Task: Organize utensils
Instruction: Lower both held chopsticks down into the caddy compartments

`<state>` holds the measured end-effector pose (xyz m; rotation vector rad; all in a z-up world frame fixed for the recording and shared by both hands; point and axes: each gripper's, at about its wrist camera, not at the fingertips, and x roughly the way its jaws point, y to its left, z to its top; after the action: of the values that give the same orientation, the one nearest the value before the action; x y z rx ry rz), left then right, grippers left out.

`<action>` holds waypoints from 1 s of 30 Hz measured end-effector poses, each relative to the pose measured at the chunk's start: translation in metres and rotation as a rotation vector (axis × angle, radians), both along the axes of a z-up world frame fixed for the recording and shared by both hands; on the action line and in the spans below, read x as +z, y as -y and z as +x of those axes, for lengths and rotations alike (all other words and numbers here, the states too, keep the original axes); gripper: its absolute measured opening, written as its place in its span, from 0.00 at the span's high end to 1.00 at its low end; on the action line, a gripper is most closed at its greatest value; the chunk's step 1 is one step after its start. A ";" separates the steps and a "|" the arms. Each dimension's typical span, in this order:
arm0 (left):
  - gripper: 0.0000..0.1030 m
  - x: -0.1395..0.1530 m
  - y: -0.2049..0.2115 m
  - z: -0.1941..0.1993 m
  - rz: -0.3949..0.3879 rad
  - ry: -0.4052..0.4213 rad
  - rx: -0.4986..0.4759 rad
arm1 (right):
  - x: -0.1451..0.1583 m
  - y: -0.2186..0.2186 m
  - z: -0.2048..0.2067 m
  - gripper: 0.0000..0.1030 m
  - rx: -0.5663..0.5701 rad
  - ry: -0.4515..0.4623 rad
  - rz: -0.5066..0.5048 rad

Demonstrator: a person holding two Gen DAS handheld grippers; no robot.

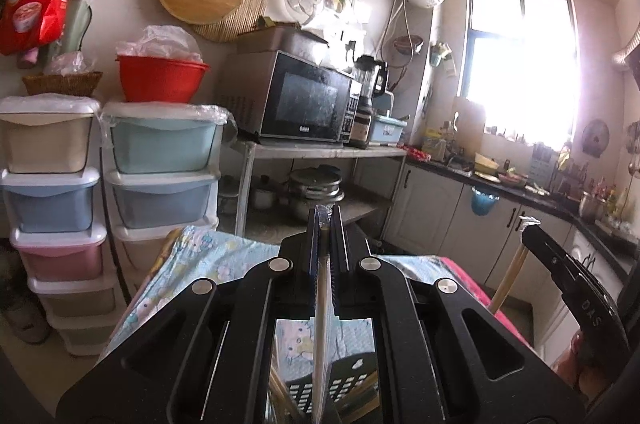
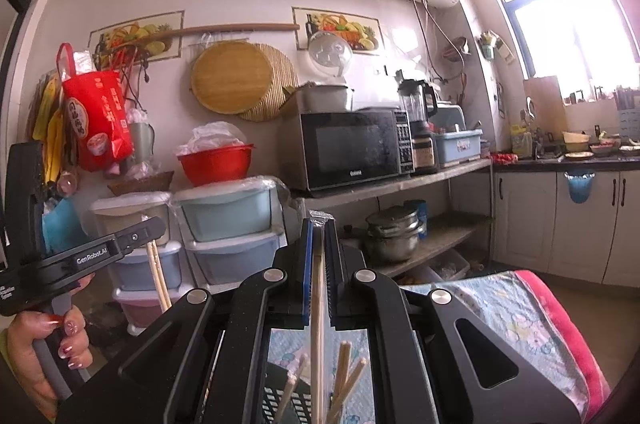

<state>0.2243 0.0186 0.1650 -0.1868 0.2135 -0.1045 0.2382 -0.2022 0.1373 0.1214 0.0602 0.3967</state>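
In the left wrist view my left gripper [image 1: 328, 215] is shut on a pale chopstick [image 1: 321, 336] that hangs down between its fingers. Under it stands a black slotted holder [image 1: 344, 386]. My right gripper [image 1: 527, 224] shows at the right, shut on wooden chopsticks [image 1: 508, 280] that point down. In the right wrist view my right gripper [image 2: 319, 220] is shut on a chopstick [image 2: 317, 308] above the black holder [image 2: 280, 400], which has several chopsticks [image 2: 343, 370] standing in it. The left gripper [image 2: 154, 224] is at the left, with chopsticks [image 2: 157, 272] hanging from it and a hand [image 2: 44, 336] on its grip.
The holder stands on a table with a blue patterned cloth [image 2: 500, 308] edged in pink. Beyond are stacked plastic drawers [image 1: 160, 159], a red bowl [image 1: 160, 79], a microwave [image 1: 308, 99] on a metal shelf, pots below it, and a cluttered counter [image 1: 520, 187] under the window.
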 end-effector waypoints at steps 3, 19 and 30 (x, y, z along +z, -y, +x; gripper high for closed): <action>0.97 -0.010 0.002 0.003 0.013 -0.013 0.009 | -0.008 0.002 0.000 0.94 -0.004 -0.022 0.009; 0.94 -0.050 0.005 0.003 0.019 -0.087 0.004 | -0.032 0.014 -0.008 0.94 -0.019 -0.101 0.044; 0.69 -0.058 0.001 -0.011 0.006 -0.120 -0.001 | -0.046 0.021 -0.017 0.73 -0.023 -0.160 0.060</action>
<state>0.2128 0.0175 0.1068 -0.1874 0.3332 -0.0937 0.2214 -0.2235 0.0918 0.2132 0.2043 0.3657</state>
